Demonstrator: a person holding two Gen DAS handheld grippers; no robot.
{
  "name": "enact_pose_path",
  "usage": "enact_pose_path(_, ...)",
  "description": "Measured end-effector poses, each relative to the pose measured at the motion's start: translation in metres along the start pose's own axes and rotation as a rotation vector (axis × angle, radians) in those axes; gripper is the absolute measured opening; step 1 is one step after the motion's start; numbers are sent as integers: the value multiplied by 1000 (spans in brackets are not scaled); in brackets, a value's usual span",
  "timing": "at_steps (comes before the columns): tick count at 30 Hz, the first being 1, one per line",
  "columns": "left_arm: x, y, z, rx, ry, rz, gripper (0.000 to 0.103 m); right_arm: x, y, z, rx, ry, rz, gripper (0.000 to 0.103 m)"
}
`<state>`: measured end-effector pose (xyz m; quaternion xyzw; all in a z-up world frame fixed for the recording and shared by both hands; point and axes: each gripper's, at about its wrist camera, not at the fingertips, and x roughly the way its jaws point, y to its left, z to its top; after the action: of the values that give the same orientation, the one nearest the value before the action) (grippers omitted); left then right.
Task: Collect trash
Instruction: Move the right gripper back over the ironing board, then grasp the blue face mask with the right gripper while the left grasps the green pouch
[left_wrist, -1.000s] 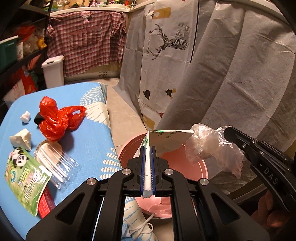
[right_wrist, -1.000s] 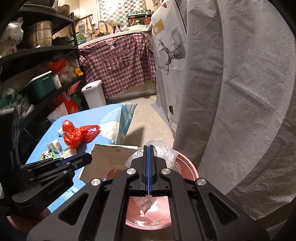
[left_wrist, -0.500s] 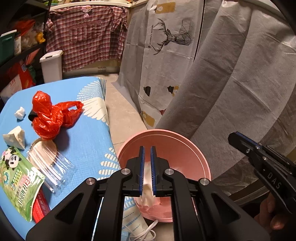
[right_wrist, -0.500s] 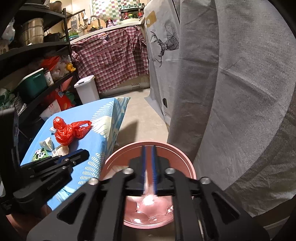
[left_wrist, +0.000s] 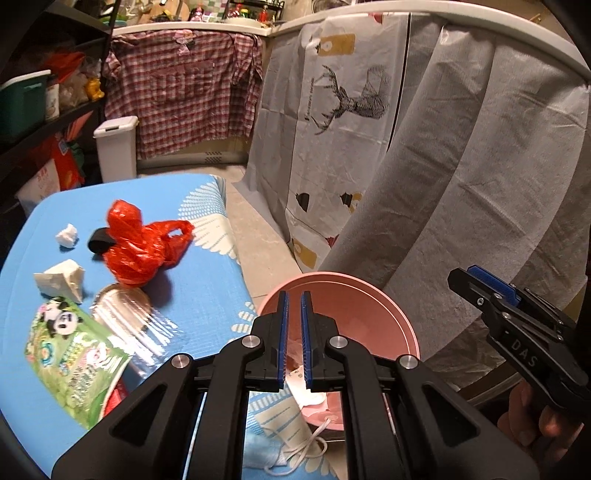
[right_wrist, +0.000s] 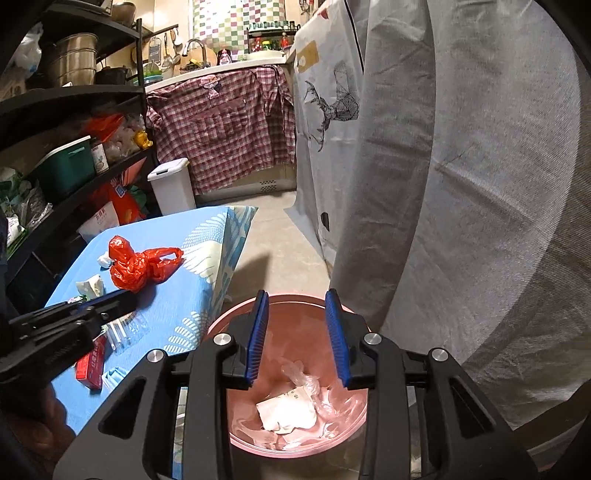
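A pink bin (left_wrist: 369, 295) (right_wrist: 240, 317) stands on the floor beside the blue table (left_wrist: 207, 295) (right_wrist: 177, 295). A white paper piece (right_wrist: 288, 410) and a clear plastic bag (right_wrist: 299, 376) lie inside it. My left gripper (left_wrist: 293, 339) hangs over the bin's near rim, its jaws slightly apart and empty. My right gripper (right_wrist: 297, 336) (left_wrist: 491, 288) is above the bin, wide open and empty. On the table lie a red plastic bag (left_wrist: 140, 243) (right_wrist: 140, 262), a green panda packet (left_wrist: 74, 358), clear plastic wrap (left_wrist: 129, 317), two white paper wads (left_wrist: 61, 278) and a red box (right_wrist: 92, 362).
A face mask with strings (left_wrist: 280, 454) lies at the table's near edge. A small black object (left_wrist: 99, 240) sits behind the red bag. A white lidded bin (left_wrist: 116, 147) stands on the floor beyond. Grey cloth (left_wrist: 461, 184) hangs to the right, shelves (right_wrist: 66, 147) to the left.
The left gripper let go of the paper piece and the right gripper let go of the clear plastic bag; both dropped into the pink bin. The right jaws opened wide.
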<state>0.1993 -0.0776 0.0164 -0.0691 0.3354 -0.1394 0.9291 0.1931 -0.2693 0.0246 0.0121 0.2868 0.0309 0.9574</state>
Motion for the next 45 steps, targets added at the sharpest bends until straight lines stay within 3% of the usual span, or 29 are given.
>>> enact_pose_path(12,-59,34,-7,-34,-59,45,6,-46,14,-1,-2,-116,23,33)
enact_pose_path(24,-133,96,24,37,-105,154,6,-67,61,5,-61,-127,155,29)
enact_pose_path(31,-141,155,18,-25,-112,194,6,-51,101,-15,-118,-58,258,19)
enact_pose_path(37,-113,195,-1,-77,-47,202,6,-26,132,-47,-196,53,329,19)
enact_pose_path(45,-84,224,-15,-114,21,192,6,15,151,-66,-251,189,357,23)
